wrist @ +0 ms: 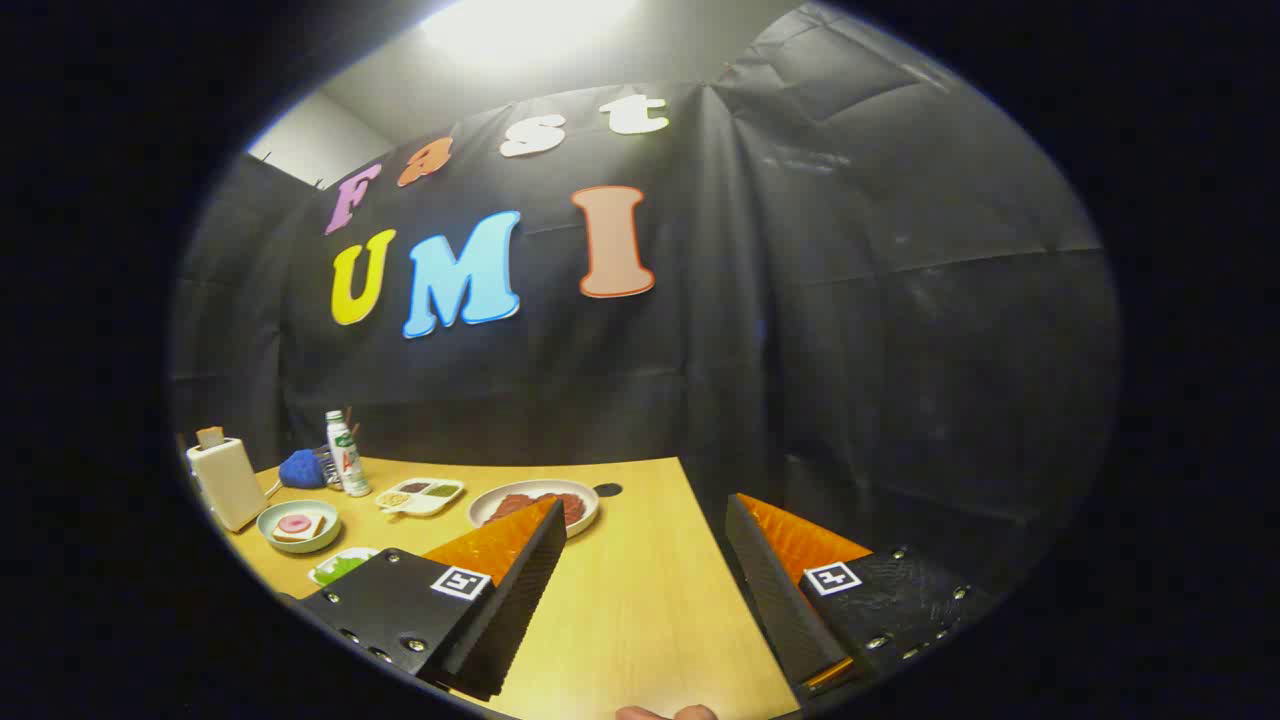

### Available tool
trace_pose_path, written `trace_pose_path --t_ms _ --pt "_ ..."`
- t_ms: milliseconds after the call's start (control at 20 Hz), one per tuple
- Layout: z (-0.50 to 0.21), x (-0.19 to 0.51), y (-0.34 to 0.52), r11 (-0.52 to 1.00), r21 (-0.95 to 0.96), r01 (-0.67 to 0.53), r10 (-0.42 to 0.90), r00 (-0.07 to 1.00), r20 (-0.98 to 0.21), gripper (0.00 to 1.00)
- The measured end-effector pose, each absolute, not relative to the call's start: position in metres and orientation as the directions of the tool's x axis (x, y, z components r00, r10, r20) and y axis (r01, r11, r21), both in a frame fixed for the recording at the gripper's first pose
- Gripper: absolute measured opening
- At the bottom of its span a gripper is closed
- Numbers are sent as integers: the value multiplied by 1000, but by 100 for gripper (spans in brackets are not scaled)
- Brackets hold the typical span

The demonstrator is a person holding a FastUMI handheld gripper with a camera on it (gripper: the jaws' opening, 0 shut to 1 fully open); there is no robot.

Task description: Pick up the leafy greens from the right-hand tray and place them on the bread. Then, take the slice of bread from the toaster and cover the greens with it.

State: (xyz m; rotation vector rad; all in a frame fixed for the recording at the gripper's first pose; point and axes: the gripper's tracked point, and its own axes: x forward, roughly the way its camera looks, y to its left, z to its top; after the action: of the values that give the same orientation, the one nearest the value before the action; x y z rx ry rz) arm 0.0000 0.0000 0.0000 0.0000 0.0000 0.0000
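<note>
Black cloth is hanging as the booth's wall behind a light wooden table, which is lying under a bright ceiling light. At the far left a white toaster is standing upright with a slice of bread sticking out of its top. Just ahead of it a pale bowl is holding a piece of bread with a pink ring on top. Below the bowl, leafy greens are lying on a white tray that is partly hiding behind the left finger. Behind the bowl a blue scrubber is sitting beside a white bottle. Further right a divided dish is carrying small portions, and next to it a round plate is bearing reddish slices. The gripper is hovering above the table with its fingers standing wide apart, holding nothing, only bare tabletop lying between them. All the food is lying to the left of and beyond the left finger.
</note>
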Motion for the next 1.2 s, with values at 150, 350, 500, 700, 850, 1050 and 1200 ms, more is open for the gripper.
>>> trace_pose_path --t_ms 150,350,500,700,850,1050,1200 --pt "-5 -22 44 1000 -6 -14 14 1000 -21 98" --pt "-8 -33 79 999 0 -42 42 999 -24 98" --pt "-9 -35 99 998 -3 -60 60 998 -27 98" --pt "-19 -36 125 994 -30 -102 100 994 -49 98" --pt "-19 -36 138 993 -9 -119 119 992 -52 99" --pt "-33 -32 150 991 -13 -136 135 988 -79 98" --pt "-52 -30 160 989 9 -147 147 978 -149 98"
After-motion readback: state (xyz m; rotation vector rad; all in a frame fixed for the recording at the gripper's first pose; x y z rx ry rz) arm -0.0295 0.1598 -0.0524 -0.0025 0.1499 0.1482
